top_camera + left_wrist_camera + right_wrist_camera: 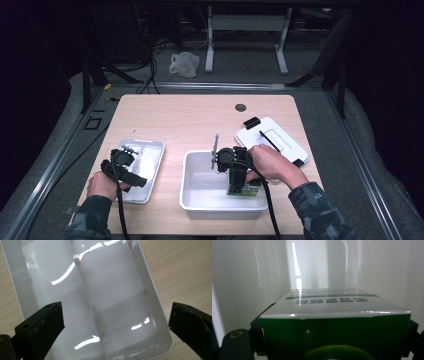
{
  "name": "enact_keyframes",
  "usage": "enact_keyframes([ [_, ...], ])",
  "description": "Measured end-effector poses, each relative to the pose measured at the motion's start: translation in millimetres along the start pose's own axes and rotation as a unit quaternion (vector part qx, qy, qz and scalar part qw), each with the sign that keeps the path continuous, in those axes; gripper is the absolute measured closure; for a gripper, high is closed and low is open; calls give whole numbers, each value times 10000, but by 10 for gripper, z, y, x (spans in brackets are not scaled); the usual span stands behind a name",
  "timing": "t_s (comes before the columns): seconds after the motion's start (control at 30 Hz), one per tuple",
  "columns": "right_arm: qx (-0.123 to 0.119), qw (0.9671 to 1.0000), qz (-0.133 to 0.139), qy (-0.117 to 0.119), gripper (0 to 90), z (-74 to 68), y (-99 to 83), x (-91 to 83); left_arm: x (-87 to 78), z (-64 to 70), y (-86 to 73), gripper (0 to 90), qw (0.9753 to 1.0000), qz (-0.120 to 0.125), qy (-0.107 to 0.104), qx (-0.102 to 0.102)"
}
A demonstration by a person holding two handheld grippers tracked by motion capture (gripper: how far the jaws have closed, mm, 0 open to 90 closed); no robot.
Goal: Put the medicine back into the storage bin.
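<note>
My right gripper pinches a green box down inside the white bin; a loose pinch could tip it. My left fingers hang spread above the divided tray.

The person wears long sleeves with a dark camouflage pattern in green and grey tones. Both hands are bare. The left gripper and the right gripper are black, each with a black cable that trails from it. The jaws are matt black blocks with small round screw holes and pale scuff marks on their faces.
</note>
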State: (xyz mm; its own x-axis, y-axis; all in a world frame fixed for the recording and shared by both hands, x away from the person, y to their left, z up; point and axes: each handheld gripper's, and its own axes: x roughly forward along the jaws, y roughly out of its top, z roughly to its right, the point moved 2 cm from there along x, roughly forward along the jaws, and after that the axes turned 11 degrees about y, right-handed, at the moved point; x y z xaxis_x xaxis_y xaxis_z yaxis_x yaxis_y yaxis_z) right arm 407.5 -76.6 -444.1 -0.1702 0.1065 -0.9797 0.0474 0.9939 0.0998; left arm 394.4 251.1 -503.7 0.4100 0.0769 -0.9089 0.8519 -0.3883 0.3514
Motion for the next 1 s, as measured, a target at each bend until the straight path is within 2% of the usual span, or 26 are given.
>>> enact_keyframes([
  [0.03, 35, 9999, -82, -52, 153, 11, -6, 62, -1, 1, 1, 0, 10000, -11, 3, 16],
  [0.1, 31, 9999, -112, -63, 153, 15, -8, 81, -1, 2, 1, 0, 10000, -14, 2, 18],
  [0.13, 5, 9998, -140, -148, 153, 22, -11, 107, -1, 2, 1, 0, 10000, -13, 5, 18],
  [0.17, -8, 9998, -185, -93, 152, 35, -16, 146, 0, 1, 2, 0, 10000, -17, 5, 21],
  [0.43, 0, 9993, -360, -134, 152, 96, -72, 330, 2, 1, 2, 0, 10000, -24, 18, 27],
  [0.73, 75, 9993, -325, -149, 150, 139, -116, 447, 7, 2, 2, 0, 10000, -34, 17, 33],
  [0.8, 47, 9990, -338, -290, 150, 143, -118, 460, 7, 3, 1, 0, 10000, -42, 21, 33],
  [0.87, 45, 9992, -349, -175, 150, 153, -122, 477, 8, 1, 1, 0, 10000, -45, 26, 37],
  [0.93, 13, 9991, -354, -254, 149, 156, -126, 494, 10, 1, 1, 1, 10000, -44, 28, 37],
  [1.0, -3, 9992, -376, -161, 148, 161, -122, 519, 9, 1, 1, 1, 10000, -46, 28, 38],
])
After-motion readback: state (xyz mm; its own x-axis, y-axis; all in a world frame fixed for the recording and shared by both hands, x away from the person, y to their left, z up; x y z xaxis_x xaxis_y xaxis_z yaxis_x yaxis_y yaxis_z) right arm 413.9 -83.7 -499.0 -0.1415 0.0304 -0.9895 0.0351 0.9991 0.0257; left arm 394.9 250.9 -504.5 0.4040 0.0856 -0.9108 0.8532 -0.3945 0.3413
